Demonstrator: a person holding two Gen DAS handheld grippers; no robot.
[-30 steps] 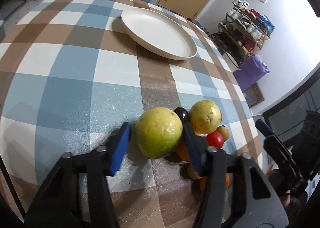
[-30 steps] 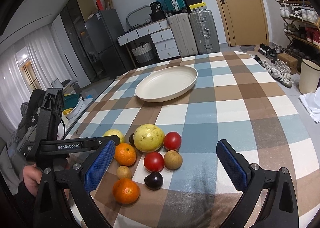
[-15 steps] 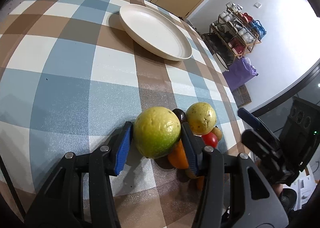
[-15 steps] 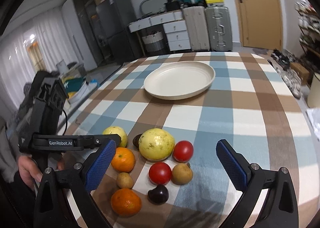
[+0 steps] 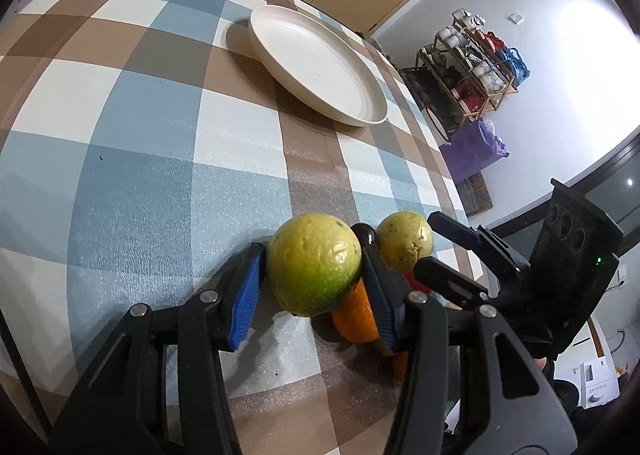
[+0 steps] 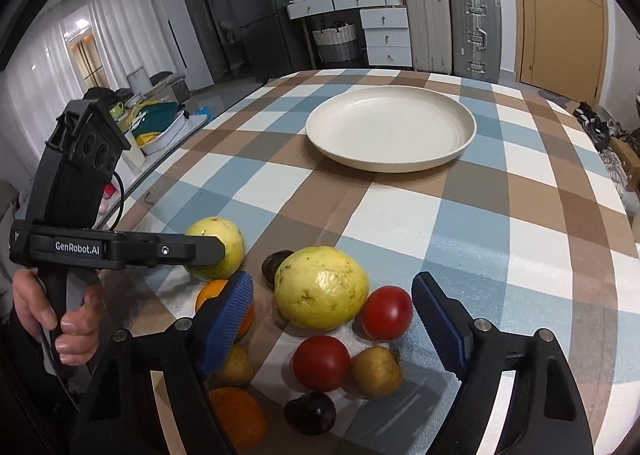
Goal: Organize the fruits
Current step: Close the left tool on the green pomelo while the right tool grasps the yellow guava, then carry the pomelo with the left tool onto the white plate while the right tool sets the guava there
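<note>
My left gripper [image 5: 316, 283] is shut on a yellow-green guava [image 5: 314, 263], both blue pads against its sides; it also shows in the right wrist view [image 6: 218, 241] behind the left gripper's finger. My right gripper [image 6: 336, 327] is open, its pads on either side of a larger yellow guava [image 6: 322, 287] and a red tomato [image 6: 386, 313]. Around them lie a second tomato [image 6: 320, 363], oranges [image 6: 238, 415], small brown fruits [image 6: 376, 371] and dark plums [image 6: 310, 411]. A cream plate [image 6: 390, 133] stands empty farther back.
The checked tablecloth [image 6: 500, 215] covers a round table whose edge curves close on both sides. Suitcases and drawers [image 6: 452, 31] stand behind it, a shoe rack [image 5: 476, 59] to one side. The person's hand [image 6: 60, 315] holds the left gripper's handle.
My left gripper has closed onto the yellow-green guava. My right gripper has moved forward and down over the fruit pile and its jaws now bracket the large guava.
</note>
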